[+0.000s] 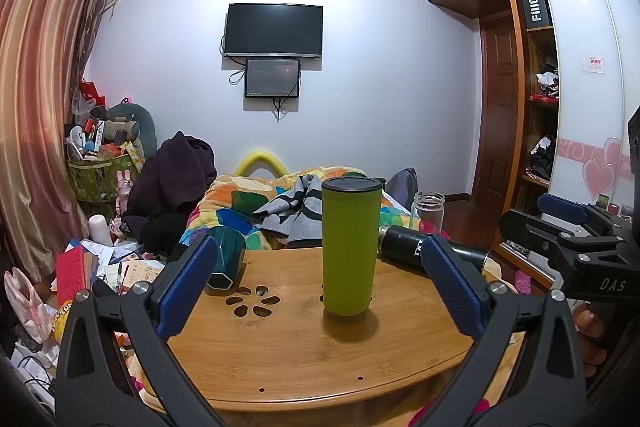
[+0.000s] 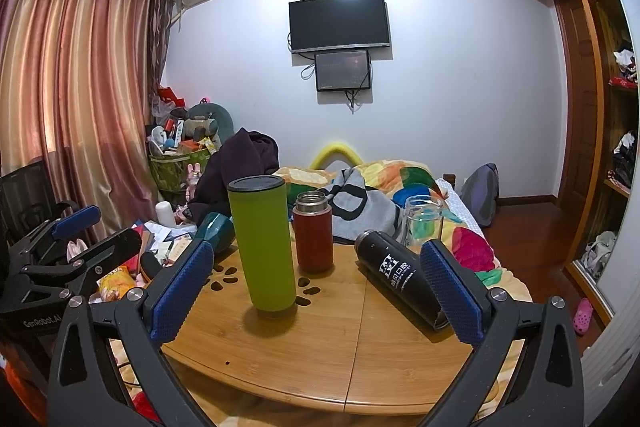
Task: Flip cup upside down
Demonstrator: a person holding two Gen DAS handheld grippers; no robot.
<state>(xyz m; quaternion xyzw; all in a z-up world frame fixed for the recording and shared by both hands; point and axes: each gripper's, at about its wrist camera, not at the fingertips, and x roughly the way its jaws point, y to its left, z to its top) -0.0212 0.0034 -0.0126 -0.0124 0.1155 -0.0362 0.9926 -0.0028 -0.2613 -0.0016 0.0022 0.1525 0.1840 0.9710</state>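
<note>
My left gripper and right gripper both gape wide, holding nothing. The green cup stands on the wooden table just ahead, between the left gripper's blue pads.

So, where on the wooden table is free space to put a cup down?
Bare wood lies along the table's near edge, in front of the green tumbler, and between it and the lying black bottle. The far side is crowded: red flask, glass jar, tipped teal cup.
</note>
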